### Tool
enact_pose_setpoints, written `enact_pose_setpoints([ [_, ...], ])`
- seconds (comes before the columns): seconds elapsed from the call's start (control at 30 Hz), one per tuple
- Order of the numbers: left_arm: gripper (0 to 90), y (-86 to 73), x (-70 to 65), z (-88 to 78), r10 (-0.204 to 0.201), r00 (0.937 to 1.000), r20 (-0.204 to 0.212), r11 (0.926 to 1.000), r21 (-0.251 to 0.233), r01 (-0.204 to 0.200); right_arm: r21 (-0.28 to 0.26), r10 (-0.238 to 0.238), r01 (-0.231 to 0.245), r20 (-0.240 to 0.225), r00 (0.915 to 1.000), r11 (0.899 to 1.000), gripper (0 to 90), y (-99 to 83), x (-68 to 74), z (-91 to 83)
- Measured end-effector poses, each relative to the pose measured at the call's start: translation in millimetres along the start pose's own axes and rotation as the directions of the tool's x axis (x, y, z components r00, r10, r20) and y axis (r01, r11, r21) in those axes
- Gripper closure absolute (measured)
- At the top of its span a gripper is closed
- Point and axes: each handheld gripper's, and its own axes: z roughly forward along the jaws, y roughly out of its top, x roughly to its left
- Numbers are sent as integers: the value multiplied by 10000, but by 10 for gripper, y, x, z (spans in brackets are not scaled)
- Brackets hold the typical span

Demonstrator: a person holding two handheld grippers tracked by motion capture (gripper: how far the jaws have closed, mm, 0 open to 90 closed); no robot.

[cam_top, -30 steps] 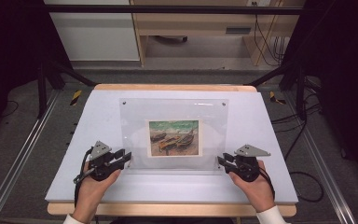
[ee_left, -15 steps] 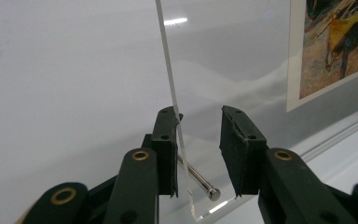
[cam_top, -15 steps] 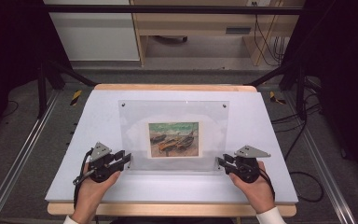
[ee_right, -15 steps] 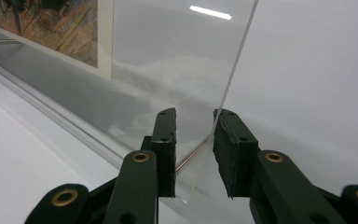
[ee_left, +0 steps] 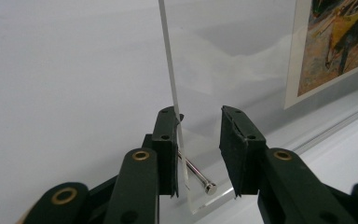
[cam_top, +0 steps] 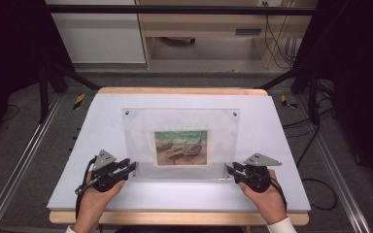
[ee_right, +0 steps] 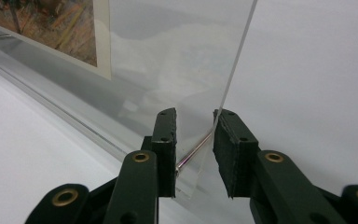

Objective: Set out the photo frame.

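A clear acrylic picture frame (cam_top: 179,126) stands tilted up on the white table (cam_top: 102,126), with a print of beached boats (cam_top: 180,147) in it. My left gripper (cam_top: 132,167) is at its lower left corner. There one pad (ee_left: 166,140) lies against the sheet's edge, while the other pad stands a little off the head of the steel pin (ee_left: 196,175). At the lower right corner is my right gripper (cam_top: 230,170). Its jaws are closed on that corner's steel pin (ee_right: 195,151), one pad on the sheet's edge and the other on the pin's end.
Two small screws (cam_top: 127,112) mark the frame's upper corners. The table's wooden front edge (cam_top: 175,217) runs just below both hands. Metal rails (cam_top: 24,160) flank the table, and cables (cam_top: 315,189) lie on the floor at the right.
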Motion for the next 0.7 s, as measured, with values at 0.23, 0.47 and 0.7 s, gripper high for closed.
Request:
enact_pose_setpoints([
  [0.23,670,-16,-9,-11,68,10000,20,10000,51,-68,83,-7,6,12,10000,10000,699,-18,14,-9],
  [0.47,671,-22,2,-14,95,9999,97,9999,64,-96,91,21,-21,7,10000,10000,699,-19,20,-10],
  [0.7,677,-41,10,-26,157,9997,201,9998,113,-159,160,-80,80,-27,10000,9998,701,-25,22,-15],
])
